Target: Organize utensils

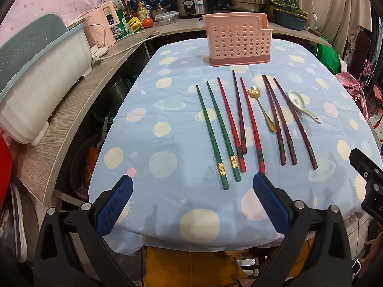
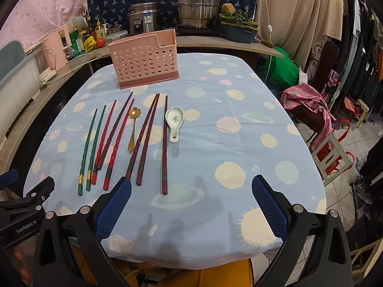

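My left gripper [image 1: 192, 187] hangs over the near edge of the counter [image 1: 148, 143] with its blue fingers [image 1: 115, 205] spread wide and nothing between them, angled down toward the butt ends of the green chopsticks [image 1: 216, 135]. My right gripper [image 2: 191, 189] hovers the same way, fingers [image 2: 269, 206] wide apart and empty, over a bare patch of the dotted cloth just to the right of the utensil row. Both sit back from the utensils, which I read as a starting stance: open and clear of everything, so either hand can drop onto whichever piece I choose first. Ahead of the fingers the utensils lie side by side, thick ends toward me and tips pointing at the holder, an arrangement that should suit grasping near the handle. From my left there are the two green chopsticks, then the red chopsticks [image 1: 231, 124] with a darker one between them, a gold spoon [image 1: 262, 108] with a flower-shaped bowl, three dark brown chopsticks [image 1: 278, 119], and a white ceramic spoon [image 2: 174, 123] at the right end. Beyond them, near the far edge of the counter, stands the pink perforated holder [image 1: 237, 41], upright on its darker base; from what its open top and holes show, I see nothing in it yet, so by my judgement the sorting has not begun. Pots and bottles crowd the shelf behind.
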The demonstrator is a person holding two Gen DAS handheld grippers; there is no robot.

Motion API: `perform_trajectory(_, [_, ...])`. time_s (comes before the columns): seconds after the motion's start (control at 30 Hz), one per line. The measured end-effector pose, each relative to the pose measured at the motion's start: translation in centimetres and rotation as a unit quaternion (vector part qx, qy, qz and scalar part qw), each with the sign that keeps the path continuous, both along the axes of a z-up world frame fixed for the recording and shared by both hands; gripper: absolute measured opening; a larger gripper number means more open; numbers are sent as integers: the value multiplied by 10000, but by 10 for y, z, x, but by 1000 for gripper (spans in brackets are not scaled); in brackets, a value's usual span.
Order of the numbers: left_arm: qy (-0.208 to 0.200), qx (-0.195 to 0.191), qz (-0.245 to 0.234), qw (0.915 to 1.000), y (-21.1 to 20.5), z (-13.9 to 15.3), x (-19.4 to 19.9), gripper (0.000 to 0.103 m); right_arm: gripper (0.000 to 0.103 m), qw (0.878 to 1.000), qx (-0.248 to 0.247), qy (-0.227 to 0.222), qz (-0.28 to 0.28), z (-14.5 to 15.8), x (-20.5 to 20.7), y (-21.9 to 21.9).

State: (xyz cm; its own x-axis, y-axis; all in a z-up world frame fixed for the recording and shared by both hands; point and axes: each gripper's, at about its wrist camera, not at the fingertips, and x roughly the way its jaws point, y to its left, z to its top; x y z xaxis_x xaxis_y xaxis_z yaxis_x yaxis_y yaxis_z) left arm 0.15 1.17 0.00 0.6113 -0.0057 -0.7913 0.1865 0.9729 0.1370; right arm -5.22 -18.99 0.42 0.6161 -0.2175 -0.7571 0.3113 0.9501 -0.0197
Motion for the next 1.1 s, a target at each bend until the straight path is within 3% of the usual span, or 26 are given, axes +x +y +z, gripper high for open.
perform_trajectory(1.1, [52, -8, 7, 10000, -6, -5, 8, 96, 96, 10000, 70, 61, 1, -6, 4, -5])
